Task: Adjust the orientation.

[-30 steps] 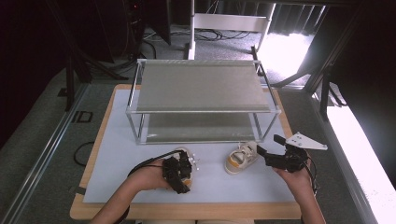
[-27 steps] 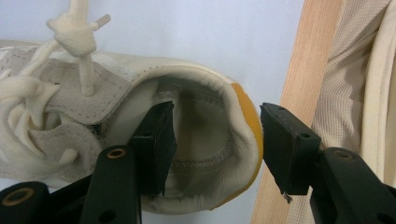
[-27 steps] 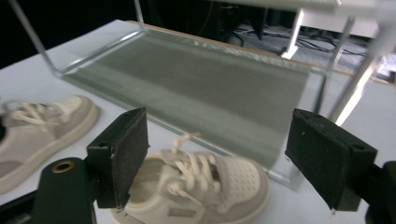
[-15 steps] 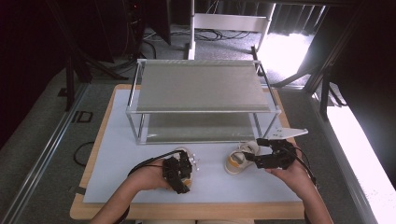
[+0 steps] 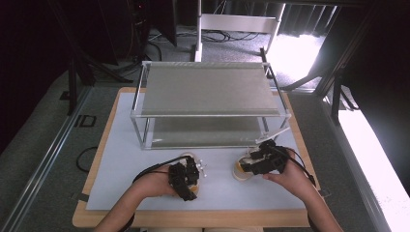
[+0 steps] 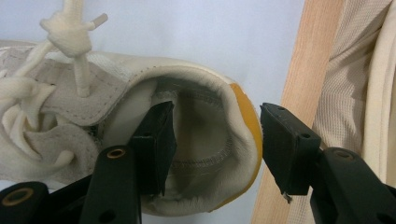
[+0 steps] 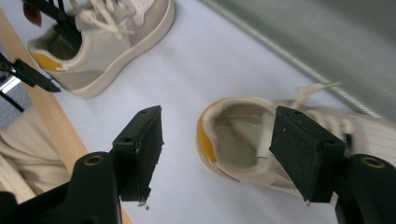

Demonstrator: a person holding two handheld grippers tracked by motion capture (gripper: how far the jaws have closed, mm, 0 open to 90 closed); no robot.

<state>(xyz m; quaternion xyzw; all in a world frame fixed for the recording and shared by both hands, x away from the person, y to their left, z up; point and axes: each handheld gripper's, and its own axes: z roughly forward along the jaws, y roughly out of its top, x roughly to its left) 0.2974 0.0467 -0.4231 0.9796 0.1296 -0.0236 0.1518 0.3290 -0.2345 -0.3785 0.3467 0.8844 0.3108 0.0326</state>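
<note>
My right claw point(image 5: 251, 164) has dropped open over the right shoe point(image 7: 289, 135); left claw point(image 5: 186, 176) straddles the left shoe's point(image 6: 140, 126) heel, open, so both grasps look imminent.

Your sneakers point(image 7: 289, 135) were matt cream leather-look with cloth laces; the bench point(image 5: 193, 218) edge was bare wood under smooth white sheet.
</note>
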